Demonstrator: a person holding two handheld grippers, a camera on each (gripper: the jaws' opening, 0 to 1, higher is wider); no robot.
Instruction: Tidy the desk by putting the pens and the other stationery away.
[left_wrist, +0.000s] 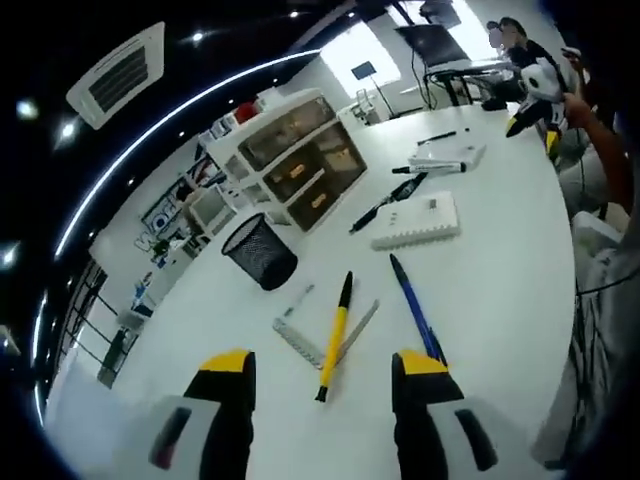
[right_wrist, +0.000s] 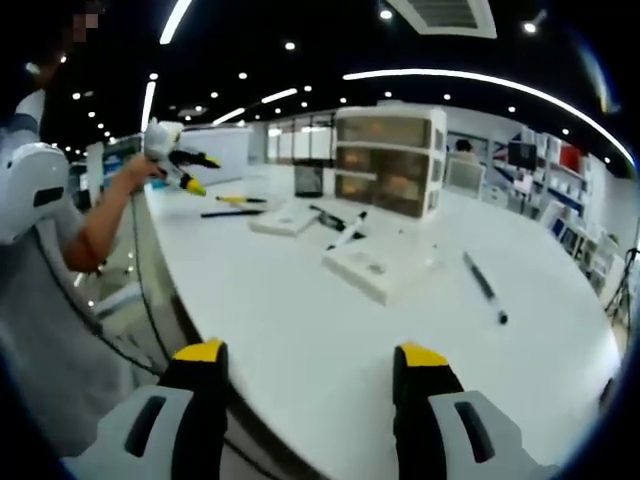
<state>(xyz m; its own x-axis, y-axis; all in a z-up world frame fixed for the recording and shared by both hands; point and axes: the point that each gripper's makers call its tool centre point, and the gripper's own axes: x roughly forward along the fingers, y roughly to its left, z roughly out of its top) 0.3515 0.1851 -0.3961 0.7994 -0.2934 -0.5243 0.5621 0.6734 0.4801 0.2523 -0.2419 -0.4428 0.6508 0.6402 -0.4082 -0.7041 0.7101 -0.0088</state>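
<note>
In the left gripper view my left gripper (left_wrist: 325, 372) is open above the white desk (left_wrist: 500, 300), nothing between its jaws. Just beyond them lie a yellow-and-black pen (left_wrist: 335, 335) across a clear ruler (left_wrist: 358, 328), and a blue pen (left_wrist: 412, 305) by the right jaw. A black mesh pen cup (left_wrist: 260, 250) stands further back on the left. In the right gripper view my right gripper (right_wrist: 312, 365) is open and empty over the desk's near edge. A white notebook (right_wrist: 372, 265) and a black pen (right_wrist: 485, 287) lie ahead of it.
A drawer unit (left_wrist: 300, 155) stands at the back of the desk, also seen as the drawer unit (right_wrist: 390, 160). A white pad (left_wrist: 420, 220), black pen (left_wrist: 385, 205) and marker (left_wrist: 440, 168) lie mid-desk. A person's hand holds another gripper (right_wrist: 178, 155) at the left.
</note>
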